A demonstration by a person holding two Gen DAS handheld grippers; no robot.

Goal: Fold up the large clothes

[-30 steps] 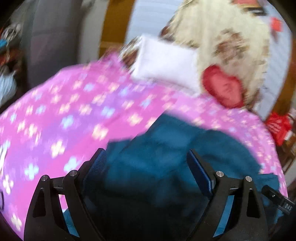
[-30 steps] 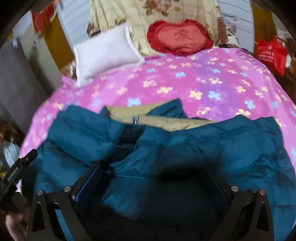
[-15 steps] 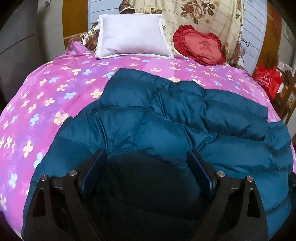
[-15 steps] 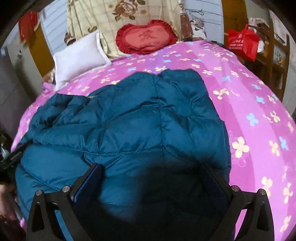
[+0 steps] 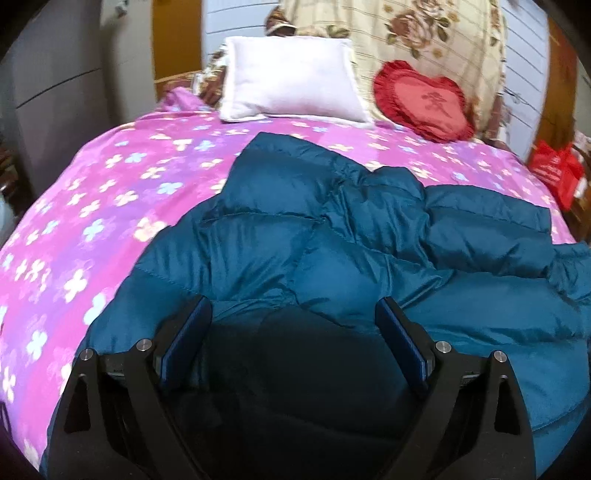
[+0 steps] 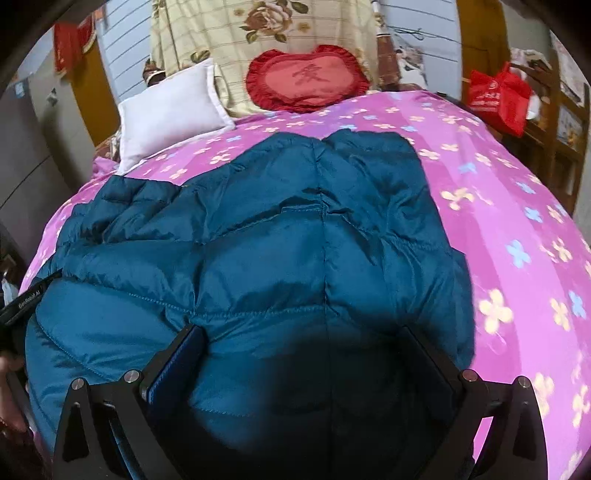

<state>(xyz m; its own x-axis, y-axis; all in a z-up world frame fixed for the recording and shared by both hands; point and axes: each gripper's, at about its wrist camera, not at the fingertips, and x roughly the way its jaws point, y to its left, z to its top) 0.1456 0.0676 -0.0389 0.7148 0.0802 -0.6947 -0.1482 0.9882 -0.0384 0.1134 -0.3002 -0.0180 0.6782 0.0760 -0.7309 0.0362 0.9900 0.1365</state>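
A teal quilted down jacket (image 5: pixel 332 251) lies spread on a bed with a pink flowered cover (image 5: pixel 92 206). It also shows in the right wrist view (image 6: pixel 280 251), back side up, on the same cover (image 6: pixel 517 236). My left gripper (image 5: pixel 293 321) is open, its jaws wide apart just above the jacket's near left part. My right gripper (image 6: pixel 304 343) is open above the jacket's near edge, with nothing between its jaws. The jacket's near edge is hidden in shadow under both grippers.
A white pillow (image 5: pixel 291 81) and a red heart cushion (image 5: pixel 421 99) lean at the head of the bed against a floral quilt (image 6: pixel 258 33). A red bag (image 6: pixel 498 99) hangs on wooden furniture at the right. A grey cabinet (image 5: pixel 55 88) stands at the left.
The jacket was flipped over and spread flat: its tan lining no longer shows. Both grippers have pulled back to the near side and stay open.
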